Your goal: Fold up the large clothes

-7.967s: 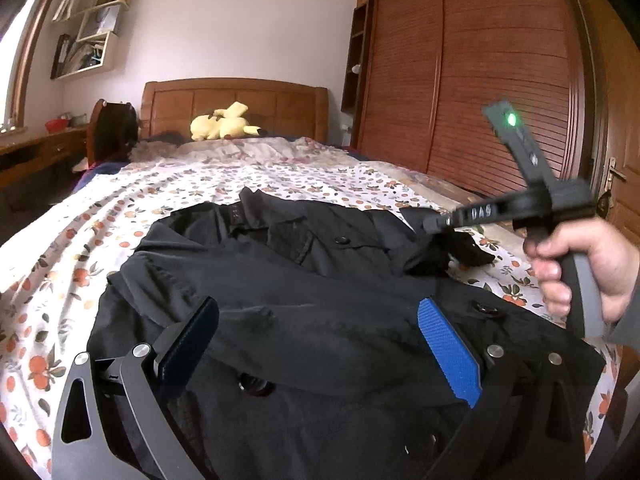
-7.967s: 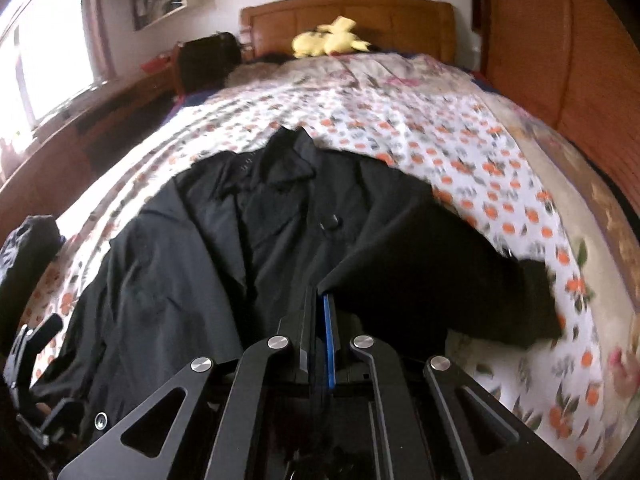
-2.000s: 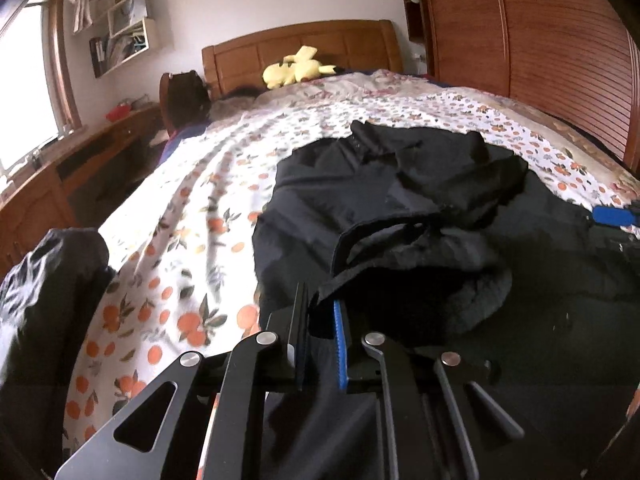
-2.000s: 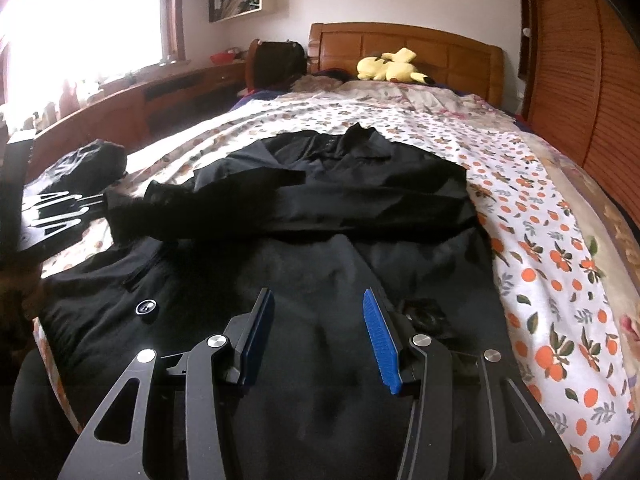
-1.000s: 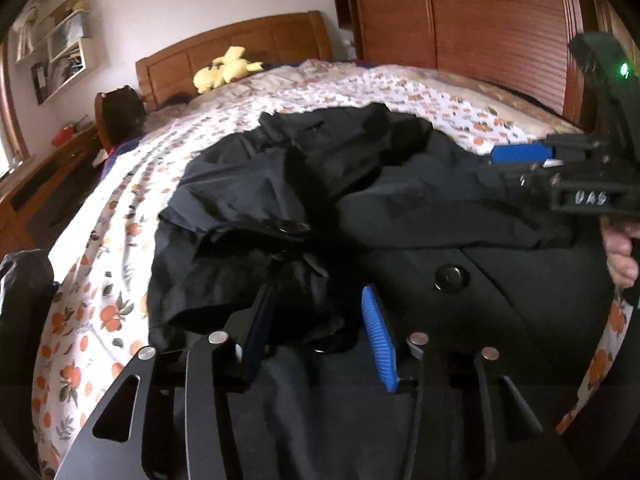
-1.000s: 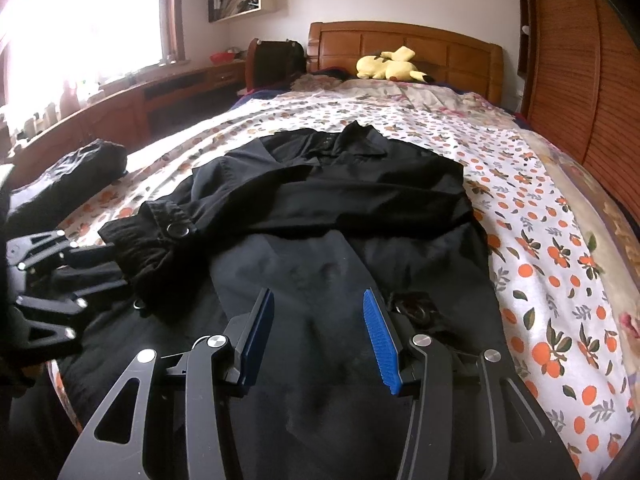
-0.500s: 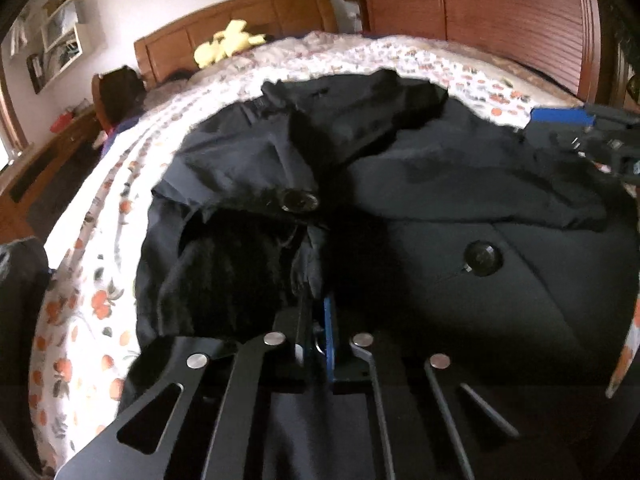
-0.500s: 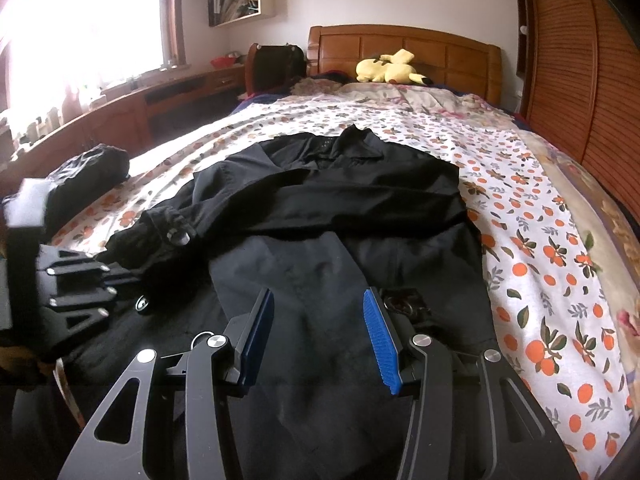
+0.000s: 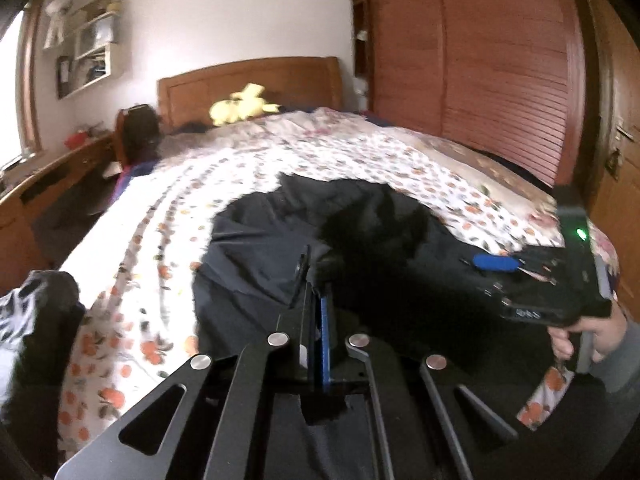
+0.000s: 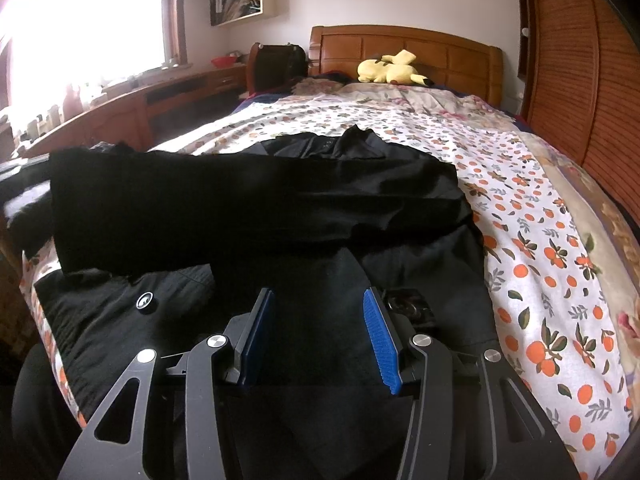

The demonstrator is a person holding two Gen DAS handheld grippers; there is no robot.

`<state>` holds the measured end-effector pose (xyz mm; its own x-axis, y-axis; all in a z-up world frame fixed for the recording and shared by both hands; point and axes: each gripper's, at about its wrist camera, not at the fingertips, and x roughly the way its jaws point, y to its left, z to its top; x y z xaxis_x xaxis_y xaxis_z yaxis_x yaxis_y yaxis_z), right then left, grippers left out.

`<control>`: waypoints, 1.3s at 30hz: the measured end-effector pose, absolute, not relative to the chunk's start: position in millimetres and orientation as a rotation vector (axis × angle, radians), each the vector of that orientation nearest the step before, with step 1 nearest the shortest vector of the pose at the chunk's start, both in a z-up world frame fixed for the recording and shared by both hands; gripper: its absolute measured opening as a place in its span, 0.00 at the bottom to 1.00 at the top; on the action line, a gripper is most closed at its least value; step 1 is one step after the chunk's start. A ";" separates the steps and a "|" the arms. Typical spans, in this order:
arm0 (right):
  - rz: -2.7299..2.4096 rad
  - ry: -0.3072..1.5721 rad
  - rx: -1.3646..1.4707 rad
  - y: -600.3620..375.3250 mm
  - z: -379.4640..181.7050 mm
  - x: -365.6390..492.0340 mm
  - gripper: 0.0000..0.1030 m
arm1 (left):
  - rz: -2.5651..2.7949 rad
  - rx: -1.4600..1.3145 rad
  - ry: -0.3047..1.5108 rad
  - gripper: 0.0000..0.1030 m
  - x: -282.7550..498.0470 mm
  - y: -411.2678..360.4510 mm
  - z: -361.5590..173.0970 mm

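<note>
Sleeve [image 10: 248, 216] lifted since 1 s ago, pinched by left gripper [image 9: 314, 276]; right gripper [image 10: 316, 320] half-open, empty.

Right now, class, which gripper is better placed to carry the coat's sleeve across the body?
Left. The left gripper is shut on the sleeve, lifted over the coat. The right gripper is open, empty.

Both grippers, the left gripper [image 9: 314, 280] and the right gripper [image 10: 318, 328], are black linkage frames with silver screws and ribbed blue pads. The right one's housing carries a green light. The person's hand [image 9: 584, 338] emerges from a grey sleeve [image 9: 622, 360].
</note>
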<state>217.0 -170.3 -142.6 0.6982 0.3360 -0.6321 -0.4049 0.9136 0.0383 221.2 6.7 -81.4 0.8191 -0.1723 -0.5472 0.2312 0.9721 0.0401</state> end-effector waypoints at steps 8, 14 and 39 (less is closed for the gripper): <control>0.419 0.684 -0.112 -166.7 -143.5 216.6 0.43 | -0.053 0.090 0.633 0.02 259.1 66.0 -100.4; 0.420 0.688 -0.115 -167.0 -146.6 217.1 0.43 | 0.030 0.091 0.697 0.09 278.9 99.8 -126.2; 0.424 0.692 -0.119 -165.3 -148.0 217.7 0.43 | -0.017 0.102 0.853 0.42 271.5 88.7 -197.1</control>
<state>217.7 -165.3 -148.0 0.6890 0.3393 -0.6405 -0.4171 0.9083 0.0326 271.5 88.7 -197.1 0.6580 0.0258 -0.7526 0.0556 0.9950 0.0827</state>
